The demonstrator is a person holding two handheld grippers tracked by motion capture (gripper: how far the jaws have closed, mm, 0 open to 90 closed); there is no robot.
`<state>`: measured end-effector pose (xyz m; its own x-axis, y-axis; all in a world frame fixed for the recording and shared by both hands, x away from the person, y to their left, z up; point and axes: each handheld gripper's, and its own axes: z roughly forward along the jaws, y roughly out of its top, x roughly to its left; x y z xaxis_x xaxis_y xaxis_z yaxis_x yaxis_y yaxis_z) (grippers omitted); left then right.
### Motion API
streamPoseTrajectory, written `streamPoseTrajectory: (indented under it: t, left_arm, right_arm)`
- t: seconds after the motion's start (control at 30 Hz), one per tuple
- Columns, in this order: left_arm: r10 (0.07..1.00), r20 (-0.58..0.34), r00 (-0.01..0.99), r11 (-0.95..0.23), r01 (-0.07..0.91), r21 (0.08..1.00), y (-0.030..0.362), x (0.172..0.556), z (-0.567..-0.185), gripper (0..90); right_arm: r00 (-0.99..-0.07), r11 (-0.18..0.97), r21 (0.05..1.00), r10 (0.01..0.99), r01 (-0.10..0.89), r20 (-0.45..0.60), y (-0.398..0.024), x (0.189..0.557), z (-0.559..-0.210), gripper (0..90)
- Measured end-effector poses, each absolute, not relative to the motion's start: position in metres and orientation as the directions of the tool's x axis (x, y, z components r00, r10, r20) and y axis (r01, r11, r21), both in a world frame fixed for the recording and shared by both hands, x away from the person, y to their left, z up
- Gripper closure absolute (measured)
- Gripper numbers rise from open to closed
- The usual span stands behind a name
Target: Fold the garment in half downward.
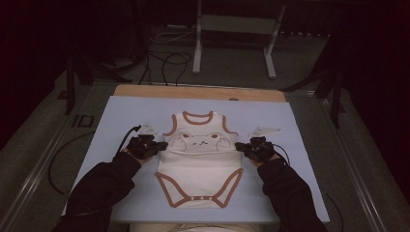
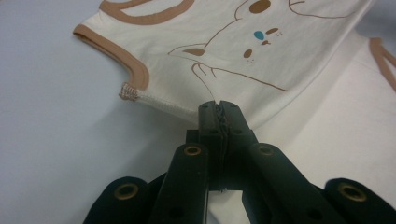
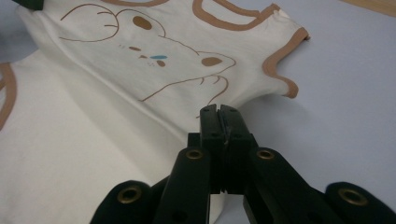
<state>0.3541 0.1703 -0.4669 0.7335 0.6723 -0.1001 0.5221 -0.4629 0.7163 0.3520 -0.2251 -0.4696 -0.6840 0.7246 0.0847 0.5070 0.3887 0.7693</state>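
**Baby bodysuit being folded in half on the worktop**

A cream baby bodysuit (image 1: 199, 164) is spread on the pale blue worktop (image 1: 111, 125), its bear-printed top half doubled over. Each side edge is clamped at the fold by the left tongs (image 1: 153, 146) and right tongs (image 1: 243, 146). Next, both edges likely need carrying evenly together.

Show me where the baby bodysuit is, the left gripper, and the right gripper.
baby bodysuit (image 1: 200, 166), high view, plain cream belly below the animal print.
left gripper (image 2: 218, 108), left gripper view, tips of its shut fingers on the side seam.
right gripper (image 3: 219, 111), right gripper view, tips of its shut fingers on the cloth edge.
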Motion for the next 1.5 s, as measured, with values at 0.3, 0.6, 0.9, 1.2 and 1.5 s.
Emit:
streamPoseTrajectory:
  t: [0.3,0.6,0.9,1.2,1.5]
  left_arm:
    - [0.642,-0.101,0.76,-0.486,0.506,0.712,0.175,0.332,-0.466,90.0]
    - [0.617,-0.112,0.779,-0.492,0.493,0.718,0.176,0.312,-0.467,90.0]
    - [0.597,-0.105,0.795,-0.516,0.481,0.709,0.178,0.291,-0.473,90.0]
    - [0.583,-0.113,0.805,-0.532,0.482,0.696,0.177,0.275,-0.481,90.0]
    - [0.568,-0.119,0.815,-0.553,0.485,0.678,0.178,0.261,-0.491,90.0]
  right_arm:
    - [-0.709,0.392,0.785,0.7,0.48,0.085,-0.227,0.323,-0.467,90.0]
    - [-0.714,0.382,0.786,0.692,0.486,0.106,-0.229,0.302,-0.469,90.0]
    - [-0.722,0.392,0.777,0.682,0.493,0.114,-0.231,0.278,-0.475,90.0]
    - [-0.721,0.388,0.769,0.68,0.507,0.132,-0.233,0.261,-0.483,90.0]
    - [-0.721,0.396,0.748,0.675,0.534,0.157,-0.234,0.25,-0.493,90.0]
